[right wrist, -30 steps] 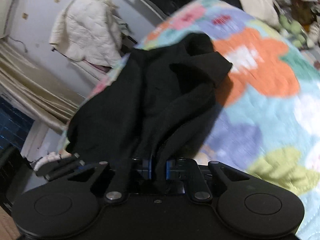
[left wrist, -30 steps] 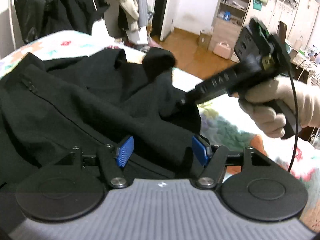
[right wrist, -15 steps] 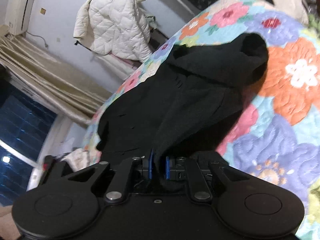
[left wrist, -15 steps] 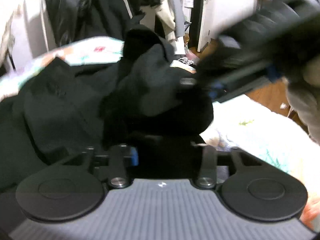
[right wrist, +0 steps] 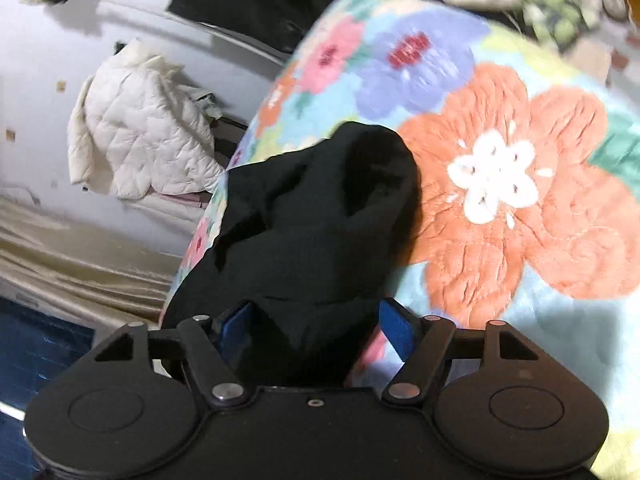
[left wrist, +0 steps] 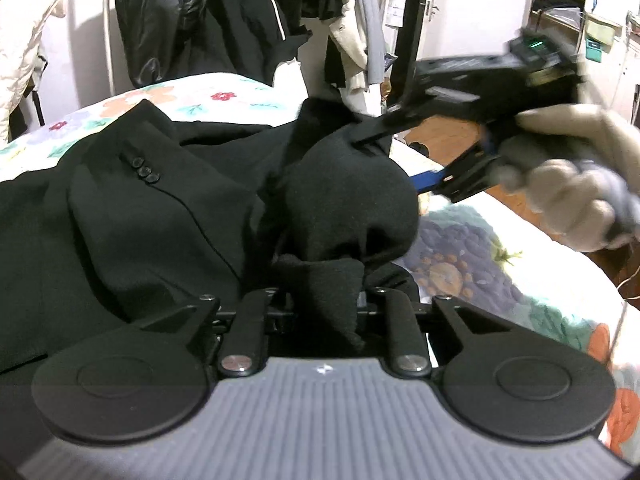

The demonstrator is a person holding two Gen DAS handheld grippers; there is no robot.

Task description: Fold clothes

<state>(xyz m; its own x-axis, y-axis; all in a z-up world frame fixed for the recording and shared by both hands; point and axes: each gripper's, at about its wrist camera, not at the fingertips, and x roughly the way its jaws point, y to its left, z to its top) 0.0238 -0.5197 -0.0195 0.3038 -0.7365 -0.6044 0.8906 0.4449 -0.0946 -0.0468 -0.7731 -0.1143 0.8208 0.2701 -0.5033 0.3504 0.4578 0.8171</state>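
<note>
Between your left gripper's (left wrist: 324, 312) closed jaws: a fold of the thick black wool jacket (left wrist: 160, 216), bunched ahead on the floral quilt (right wrist: 500, 184). Right gripper (right wrist: 316, 328) open around fabric. Soft, heavy, floppy; grip hems.

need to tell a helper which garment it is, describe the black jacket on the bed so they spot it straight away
Find the bed with the flowered quilt. Spread across it lies the black jacket, a bunched corner pinched in the left tongs. Unlike the dark clothes hanging on the rack behind, it lies flat on the bed and shows three small buttons in a row on its cuff.
</note>
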